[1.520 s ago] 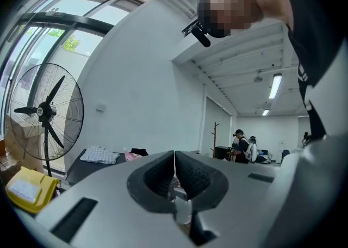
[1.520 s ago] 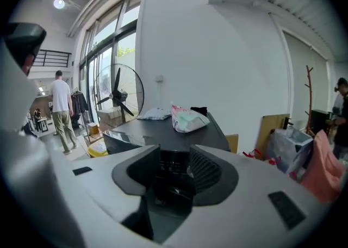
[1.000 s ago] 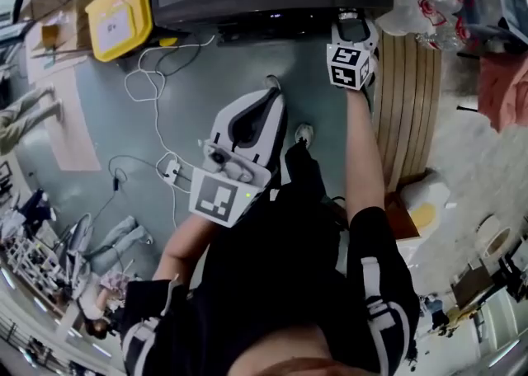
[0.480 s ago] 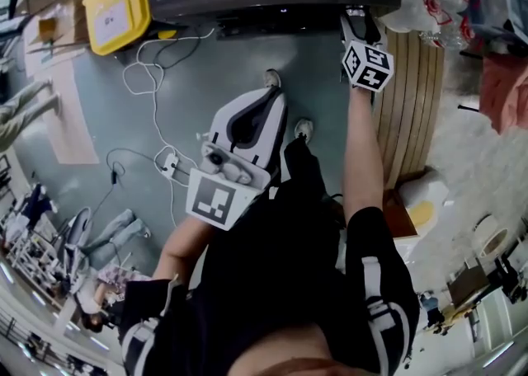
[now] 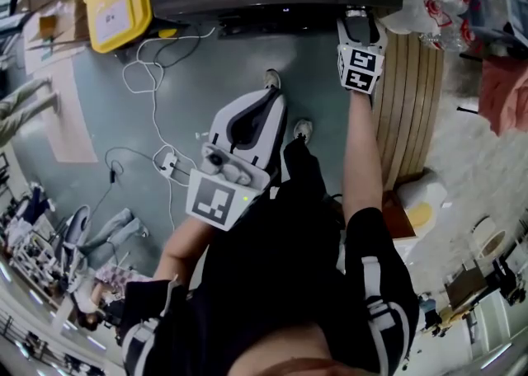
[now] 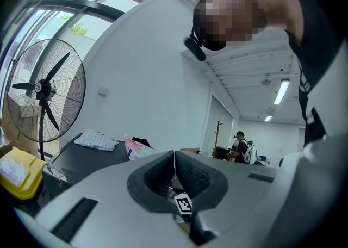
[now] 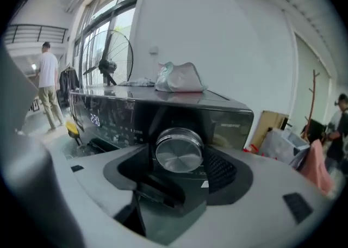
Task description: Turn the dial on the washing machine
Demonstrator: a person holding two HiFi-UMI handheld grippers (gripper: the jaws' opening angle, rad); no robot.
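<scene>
Dial (image 7: 178, 152) between right gripper (image 7: 179, 160) jaws just opening wide, left gripper (image 6: 174, 157) jaws together, washing machine (image 7: 109, 113) cropped

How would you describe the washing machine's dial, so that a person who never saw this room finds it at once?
Find the black washing machine with a pale bundle on its top. On its glossy front panel, right of the lit digits, sits the dial. It is the only round, raised, silver part; the rest is flat.
</scene>
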